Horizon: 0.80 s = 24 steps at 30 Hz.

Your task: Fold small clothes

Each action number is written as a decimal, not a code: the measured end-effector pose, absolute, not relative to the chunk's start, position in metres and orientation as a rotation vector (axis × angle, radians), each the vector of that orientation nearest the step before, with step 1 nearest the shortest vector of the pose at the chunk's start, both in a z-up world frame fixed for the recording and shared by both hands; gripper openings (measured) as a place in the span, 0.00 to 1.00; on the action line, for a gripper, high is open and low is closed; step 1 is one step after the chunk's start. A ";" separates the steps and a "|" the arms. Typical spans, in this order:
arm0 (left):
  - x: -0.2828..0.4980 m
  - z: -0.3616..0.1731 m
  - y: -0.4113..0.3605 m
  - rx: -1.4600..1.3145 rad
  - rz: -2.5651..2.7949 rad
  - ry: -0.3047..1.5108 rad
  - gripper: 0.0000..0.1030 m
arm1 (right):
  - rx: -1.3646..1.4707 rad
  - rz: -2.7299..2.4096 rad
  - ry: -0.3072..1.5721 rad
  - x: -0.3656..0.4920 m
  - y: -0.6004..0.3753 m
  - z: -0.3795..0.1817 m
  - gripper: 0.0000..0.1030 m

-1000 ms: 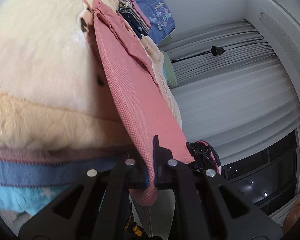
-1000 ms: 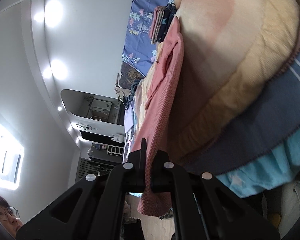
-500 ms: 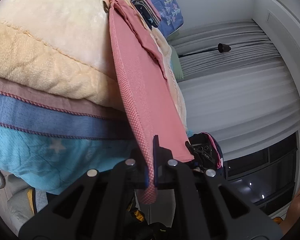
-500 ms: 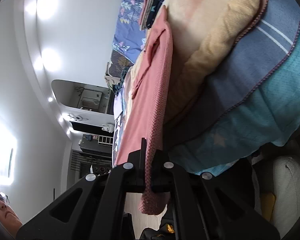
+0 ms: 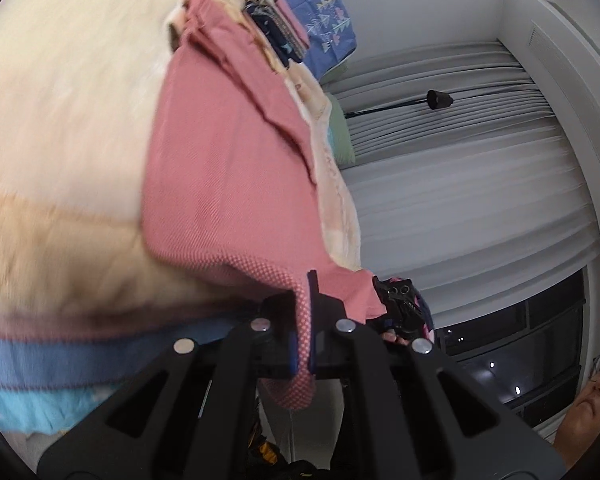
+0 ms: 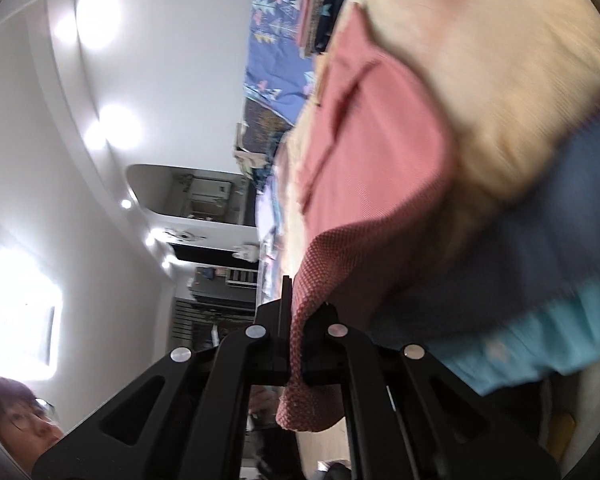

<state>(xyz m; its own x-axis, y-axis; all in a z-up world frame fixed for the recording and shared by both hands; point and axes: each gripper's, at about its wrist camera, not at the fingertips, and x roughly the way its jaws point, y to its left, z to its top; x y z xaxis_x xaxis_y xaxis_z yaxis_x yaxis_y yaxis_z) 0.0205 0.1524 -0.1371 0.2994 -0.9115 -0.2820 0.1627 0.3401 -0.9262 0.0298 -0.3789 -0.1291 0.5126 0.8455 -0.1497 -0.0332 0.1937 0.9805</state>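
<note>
- The left hand-held gripper (image 5: 302, 320) is closed tightly on one corner of the pink garment (image 5: 236, 184); a bit of the hem hangs out behind the fingers.
- The right hand-held gripper (image 6: 296, 336) pinches another corner of the same pink garment (image 6: 372, 152) in the same way.
- The garment lies spread over a cream blanket (image 5: 60, 120) on the bed.
- Beyond it, a small pile of folded clothes (image 5: 280, 32) rests on a blue patterned sheet (image 5: 328, 8).
</note>
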 end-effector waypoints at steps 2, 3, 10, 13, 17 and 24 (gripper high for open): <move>0.036 -0.127 0.153 -0.956 -0.881 0.974 0.03 | 1.241 0.742 0.809 0.044 -0.380 -0.120 0.03; 0.043 -0.123 0.153 -0.960 -0.884 0.964 0.03 | 1.250 0.743 0.802 0.051 -0.381 -0.117 0.03; 0.112 -0.105 0.152 -1.031 -0.923 0.940 0.03 | 1.360 0.723 0.778 0.108 -0.389 -0.116 0.05; 0.147 -0.101 0.150 -1.053 -0.916 0.950 0.03 | 1.386 0.717 0.759 0.137 -0.393 -0.115 0.05; 0.194 -0.099 0.146 -1.071 -0.896 0.970 0.03 | 1.421 0.689 0.753 0.173 -0.401 -0.118 0.05; 0.269 -0.107 0.140 -1.070 -0.886 1.004 0.03 | 1.442 0.670 0.765 0.237 -0.396 -0.125 0.05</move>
<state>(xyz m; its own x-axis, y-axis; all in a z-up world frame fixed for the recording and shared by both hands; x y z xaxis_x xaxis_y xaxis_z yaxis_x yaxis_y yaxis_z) 0.2691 0.1397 -0.1072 0.3024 -0.9296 -0.2108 0.0934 0.2490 -0.9640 0.2371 -0.3959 -0.1248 0.6040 0.7950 -0.0557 0.0503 0.0318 0.9982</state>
